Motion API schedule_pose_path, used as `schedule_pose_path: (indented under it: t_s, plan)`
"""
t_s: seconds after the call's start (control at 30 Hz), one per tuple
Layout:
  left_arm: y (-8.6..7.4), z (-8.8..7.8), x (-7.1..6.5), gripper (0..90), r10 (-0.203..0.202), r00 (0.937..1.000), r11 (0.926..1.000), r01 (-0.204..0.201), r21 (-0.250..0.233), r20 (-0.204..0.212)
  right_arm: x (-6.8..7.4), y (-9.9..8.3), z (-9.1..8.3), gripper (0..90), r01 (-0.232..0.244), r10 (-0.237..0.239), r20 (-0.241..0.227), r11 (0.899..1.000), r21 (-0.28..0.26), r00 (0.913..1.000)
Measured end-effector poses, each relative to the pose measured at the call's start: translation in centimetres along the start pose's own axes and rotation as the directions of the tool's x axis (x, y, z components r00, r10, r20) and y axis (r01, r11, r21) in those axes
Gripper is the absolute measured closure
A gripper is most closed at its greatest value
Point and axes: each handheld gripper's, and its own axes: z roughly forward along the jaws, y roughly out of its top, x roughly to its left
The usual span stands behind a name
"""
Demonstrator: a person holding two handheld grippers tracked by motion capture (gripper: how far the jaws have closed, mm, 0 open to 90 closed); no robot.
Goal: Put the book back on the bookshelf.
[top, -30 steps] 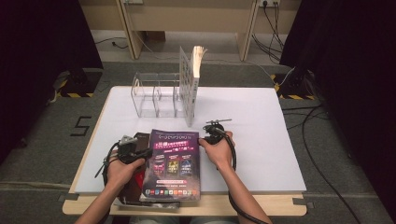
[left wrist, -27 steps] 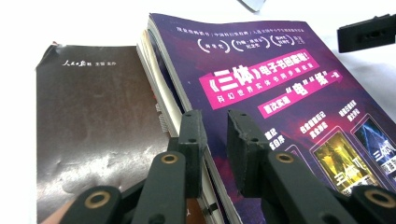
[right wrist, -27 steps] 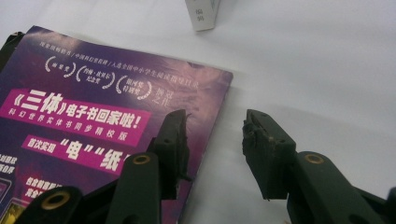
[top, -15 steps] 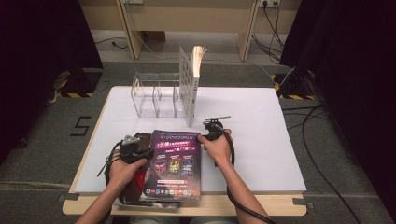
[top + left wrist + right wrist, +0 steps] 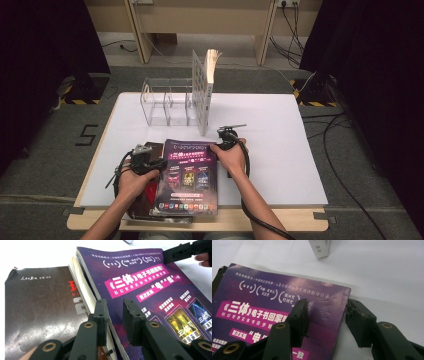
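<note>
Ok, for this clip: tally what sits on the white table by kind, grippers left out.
Flat magazines: 2, purple magazine on top of a dark magazine
Upright books: 1, white book
Clear acrylic racks: 1, clear rack
Total: 4

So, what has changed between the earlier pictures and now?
The right gripper has just been opening its jaws, which straddle the far right corner of the purple magazine without pressing it. The left gripper has stayed clamped on the magazine's left edge. The clear rack and standing book have not moved.
</note>
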Motion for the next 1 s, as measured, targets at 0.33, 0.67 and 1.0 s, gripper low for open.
schedule_pose_path:
  t_s: [0.33, 0.67, 1.0]
  plan:
    - [-0.14, 0.37, -0.12, 72.5, 0.013, 0.9996, 0.9998, -0.013, 0.018, -0.024, -0.11, -0.01, 0.23, 49.2, -0.035, 0.035, -0.021, 0.999, 0.0, 0.9992]
    - [-0.01, 0.41, -0.26, 72.7, 0.021, 0.9993, 0.9994, -0.02, 0.026, -0.031, 0.17, 0.07, 0.26, 48.7, -0.047, 0.047, -0.006, 0.999, 0.008, 0.9989]
    - [0.23, 0.41, -0.19, 73.3, 0.024, 0.9992, 0.9988, -0.023, 0.044, -0.032, 0.0, 0.15, -0.12, 59.4, -0.055, 0.055, 0.003, 0.998, -0.004, 0.9985]
